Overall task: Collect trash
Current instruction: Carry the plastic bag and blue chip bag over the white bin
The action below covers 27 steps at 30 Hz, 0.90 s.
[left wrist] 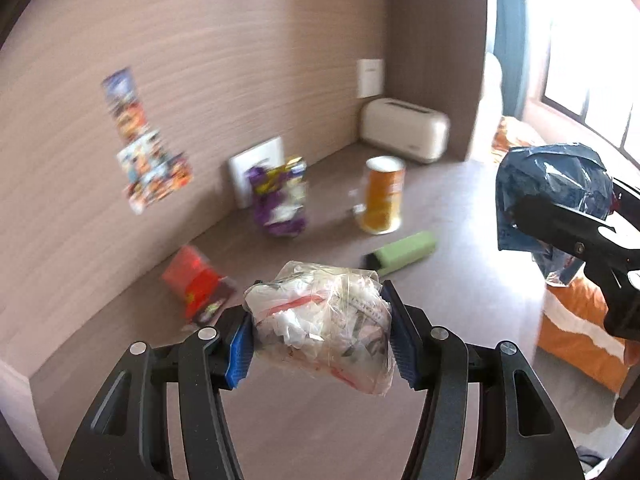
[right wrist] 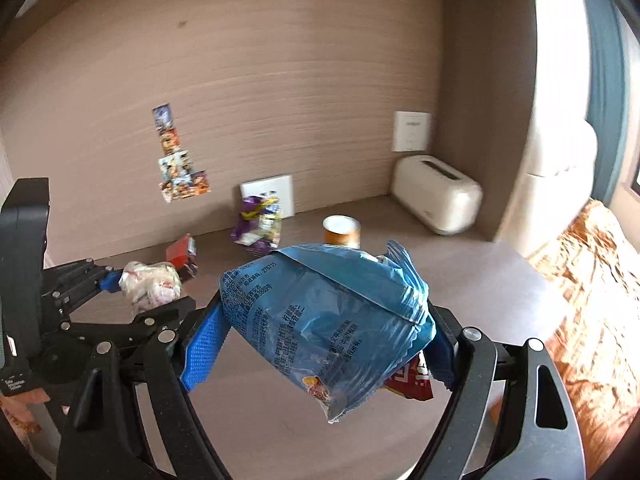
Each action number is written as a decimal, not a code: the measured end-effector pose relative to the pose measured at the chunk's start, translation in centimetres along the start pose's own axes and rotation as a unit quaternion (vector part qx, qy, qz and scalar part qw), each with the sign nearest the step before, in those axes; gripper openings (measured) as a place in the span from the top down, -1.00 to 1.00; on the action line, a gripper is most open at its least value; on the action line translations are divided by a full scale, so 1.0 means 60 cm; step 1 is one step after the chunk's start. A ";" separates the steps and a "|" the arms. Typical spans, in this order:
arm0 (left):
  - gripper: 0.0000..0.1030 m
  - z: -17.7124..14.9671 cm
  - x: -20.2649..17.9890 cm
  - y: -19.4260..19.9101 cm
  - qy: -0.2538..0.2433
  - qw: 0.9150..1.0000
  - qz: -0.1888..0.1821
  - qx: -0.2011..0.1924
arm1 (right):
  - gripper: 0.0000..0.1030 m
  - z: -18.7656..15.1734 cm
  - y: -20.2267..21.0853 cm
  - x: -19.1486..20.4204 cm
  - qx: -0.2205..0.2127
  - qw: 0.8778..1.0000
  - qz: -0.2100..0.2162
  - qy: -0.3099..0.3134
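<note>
Our left claw (left wrist: 320, 328) is clamped on a crumpled clear bag of paper scraps (left wrist: 320, 320) at lower centre of its view; our right claw (right wrist: 320, 344) pinches a blue snack bag (right wrist: 324, 320) above the table (right wrist: 480, 292). Both look light, soft and slippery, so we judge mid-body grips safest.

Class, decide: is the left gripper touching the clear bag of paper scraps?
Touching. The left wrist view shows the left gripper with a blue pad pressed against each side of the clear bag of paper scraps, which hangs between them above the desk.
</note>
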<state>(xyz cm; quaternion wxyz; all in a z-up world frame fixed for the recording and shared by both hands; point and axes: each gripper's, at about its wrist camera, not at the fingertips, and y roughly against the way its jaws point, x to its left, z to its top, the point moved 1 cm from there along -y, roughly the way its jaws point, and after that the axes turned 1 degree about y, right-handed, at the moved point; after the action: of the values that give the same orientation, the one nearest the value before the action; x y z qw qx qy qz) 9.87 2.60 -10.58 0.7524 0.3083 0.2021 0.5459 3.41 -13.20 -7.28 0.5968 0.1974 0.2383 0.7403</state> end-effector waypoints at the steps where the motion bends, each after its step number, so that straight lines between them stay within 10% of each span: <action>1: -0.09 0.004 -0.021 0.001 -0.009 1.000 -0.006 0.000 | -0.62 -0.008 0.017 -0.019 -0.002 1.000 -0.010 -0.007; 13: -0.09 -0.007 -0.299 -0.004 -0.122 0.988 -0.092 0.022 | -0.62 -0.140 0.134 -0.198 0.029 0.994 -0.082 -0.065; 27: -0.09 -0.102 -0.576 -0.095 -0.242 0.951 -0.166 0.100 | -0.62 -0.375 0.189 -0.384 0.122 0.975 -0.132 -0.133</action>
<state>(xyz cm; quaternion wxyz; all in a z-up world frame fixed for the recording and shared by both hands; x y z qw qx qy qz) -1.19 -29.85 -20.07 0.8239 0.4672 0.1161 0.2991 -13.70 -40.37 -18.99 0.6870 0.3319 0.2692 0.5877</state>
